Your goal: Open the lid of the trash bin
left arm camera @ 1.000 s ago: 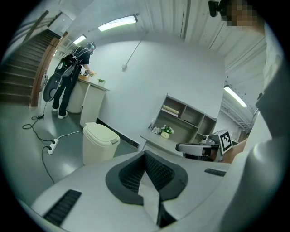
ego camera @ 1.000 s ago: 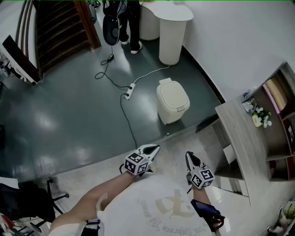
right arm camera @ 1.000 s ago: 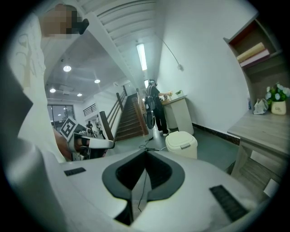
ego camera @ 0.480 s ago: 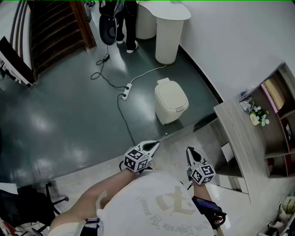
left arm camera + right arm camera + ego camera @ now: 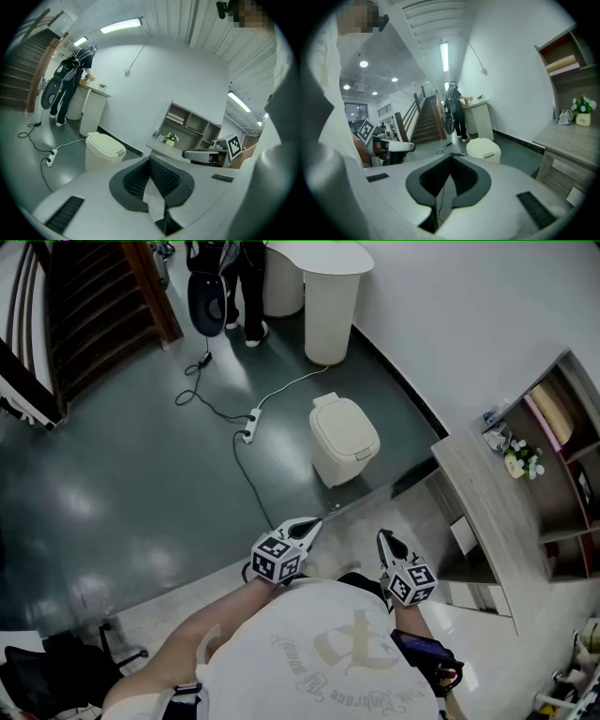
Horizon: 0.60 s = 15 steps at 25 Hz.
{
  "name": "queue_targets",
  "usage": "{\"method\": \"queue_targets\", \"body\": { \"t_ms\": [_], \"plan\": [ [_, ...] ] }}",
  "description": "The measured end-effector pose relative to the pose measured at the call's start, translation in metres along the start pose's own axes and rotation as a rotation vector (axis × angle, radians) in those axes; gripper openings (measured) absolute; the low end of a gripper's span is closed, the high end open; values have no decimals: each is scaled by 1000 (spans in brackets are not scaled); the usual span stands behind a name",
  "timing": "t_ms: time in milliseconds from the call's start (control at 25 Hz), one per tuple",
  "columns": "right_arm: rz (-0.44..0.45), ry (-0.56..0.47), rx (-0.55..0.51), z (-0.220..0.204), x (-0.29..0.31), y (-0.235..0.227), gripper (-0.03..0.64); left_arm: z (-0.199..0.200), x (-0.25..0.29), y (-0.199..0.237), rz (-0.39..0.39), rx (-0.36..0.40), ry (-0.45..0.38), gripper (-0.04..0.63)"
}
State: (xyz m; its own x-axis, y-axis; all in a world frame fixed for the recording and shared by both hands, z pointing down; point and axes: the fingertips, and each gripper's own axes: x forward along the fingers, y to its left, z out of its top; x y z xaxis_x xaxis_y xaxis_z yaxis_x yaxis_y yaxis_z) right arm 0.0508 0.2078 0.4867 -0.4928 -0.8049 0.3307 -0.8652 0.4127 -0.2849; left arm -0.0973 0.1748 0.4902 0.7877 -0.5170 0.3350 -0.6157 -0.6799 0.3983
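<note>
Trash bin (image 5: 344,440): cream, lid down, upright on the dark green floor (image 5: 141,474), close to the floor's edge along the white wall and near the seam where the pale flooring begins. Power strip (image 5: 249,425) with its white cable lies near it, on the side away from the wall. Left gripper (image 5: 309,524) and right gripper (image 5: 384,540) sit low by the person's chest, well apart from the bin. Both sets of jaws are pressed together, nothing between them.

Standing person (image 5: 251,296) cut by top edge (legs only).
</note>
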Motion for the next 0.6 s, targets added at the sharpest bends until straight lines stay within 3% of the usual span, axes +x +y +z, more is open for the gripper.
{"method": "queue_targets", "body": {
  "t_ms": [600],
  "plan": [
    [27,8,-4,8,27,-11,5,-1,1,25,52,-33,-9,14]
  ]
}}
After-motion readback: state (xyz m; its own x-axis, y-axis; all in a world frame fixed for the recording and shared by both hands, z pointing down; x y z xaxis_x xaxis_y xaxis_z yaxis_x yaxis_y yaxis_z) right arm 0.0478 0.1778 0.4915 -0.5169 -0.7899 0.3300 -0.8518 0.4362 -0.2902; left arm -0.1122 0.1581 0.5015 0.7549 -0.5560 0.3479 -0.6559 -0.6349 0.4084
